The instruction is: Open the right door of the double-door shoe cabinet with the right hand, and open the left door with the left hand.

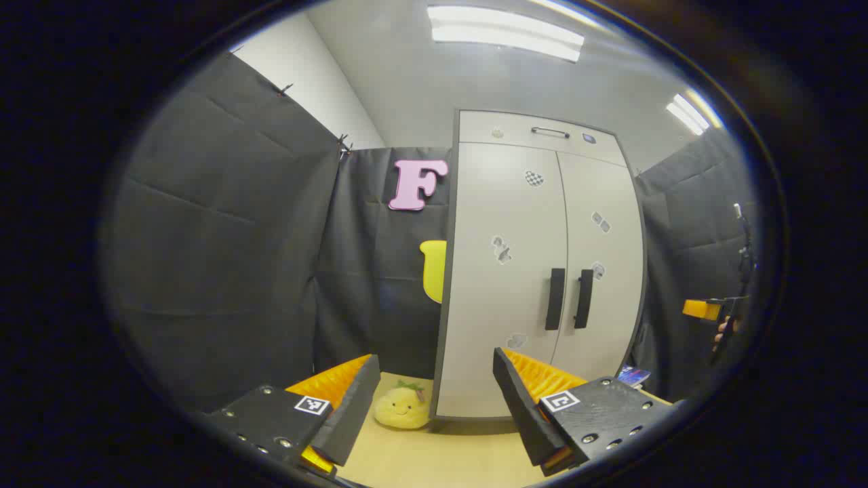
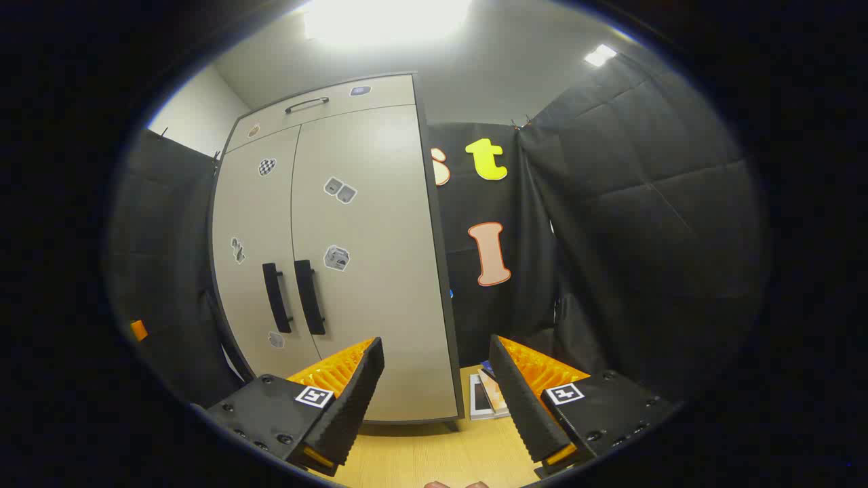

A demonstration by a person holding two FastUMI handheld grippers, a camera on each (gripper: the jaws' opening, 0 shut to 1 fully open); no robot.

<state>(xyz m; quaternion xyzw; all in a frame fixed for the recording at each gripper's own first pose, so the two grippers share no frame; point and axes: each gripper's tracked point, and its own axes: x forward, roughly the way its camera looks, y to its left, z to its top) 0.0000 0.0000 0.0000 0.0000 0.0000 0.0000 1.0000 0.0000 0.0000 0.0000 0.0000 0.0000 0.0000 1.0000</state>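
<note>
A pale double-door shoe cabinet (image 1: 529,271) (image 2: 339,257) stands ahead with both doors closed. Two dark vertical handles meet at its middle: the left door's handle (image 1: 555,299) (image 2: 276,297) and the right door's handle (image 1: 584,299) (image 2: 309,297). My left gripper (image 1: 434,400) is open, short of the cabinet and low to the left of the handles. My right gripper (image 2: 434,393) is also open, low and right of the handles, near the cabinet's right edge. In the left gripper view the right gripper (image 1: 708,310) shows far right with a hand.
A yellow plush toy (image 1: 402,409) lies on the wooden floor (image 1: 447,454) by the cabinet's left corner. Some flat booklets (image 2: 488,396) lie by its right corner. A drawer with a slim handle (image 1: 550,131) tops the cabinet. Black cloth walls close both sides.
</note>
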